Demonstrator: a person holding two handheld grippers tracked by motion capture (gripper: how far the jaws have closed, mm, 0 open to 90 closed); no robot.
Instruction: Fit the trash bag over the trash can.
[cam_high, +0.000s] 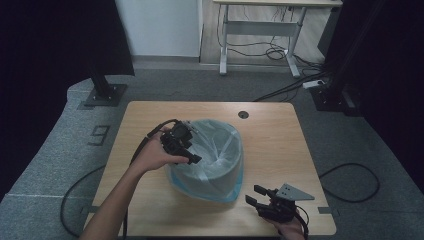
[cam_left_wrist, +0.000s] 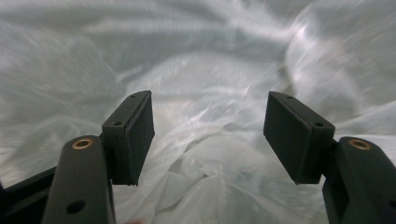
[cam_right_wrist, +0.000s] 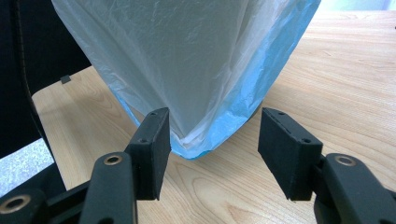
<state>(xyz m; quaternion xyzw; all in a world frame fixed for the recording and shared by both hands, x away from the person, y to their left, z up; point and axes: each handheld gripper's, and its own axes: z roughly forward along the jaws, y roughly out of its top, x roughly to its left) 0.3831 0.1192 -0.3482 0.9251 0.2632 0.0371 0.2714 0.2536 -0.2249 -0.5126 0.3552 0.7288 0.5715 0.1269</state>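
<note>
A bin lined with a translucent white-blue plastic bag (cam_high: 217, 160) stands in the middle of the wooden table (cam_high: 280, 135). My left gripper (cam_high: 193, 158) reaches over the bin's left rim and points down into it. In the left gripper view its jaws stand open (cam_left_wrist: 208, 135), with crumpled bag film (cam_left_wrist: 210, 70) beyond them and nothing between the pads. My right gripper (cam_high: 252, 195) rests near the table's front right edge, a little apart from the bin. It is open (cam_right_wrist: 212, 149) and aimed at the bag's hanging lower edge (cam_right_wrist: 187, 60), without touching it.
A round cable hole (cam_high: 243, 114) sits near the table's far edge. A black stand base (cam_high: 103, 94) is on the carpet at the back left, a white desk (cam_high: 260, 25) with loose cables behind. Cables trail from both grippers across the floor.
</note>
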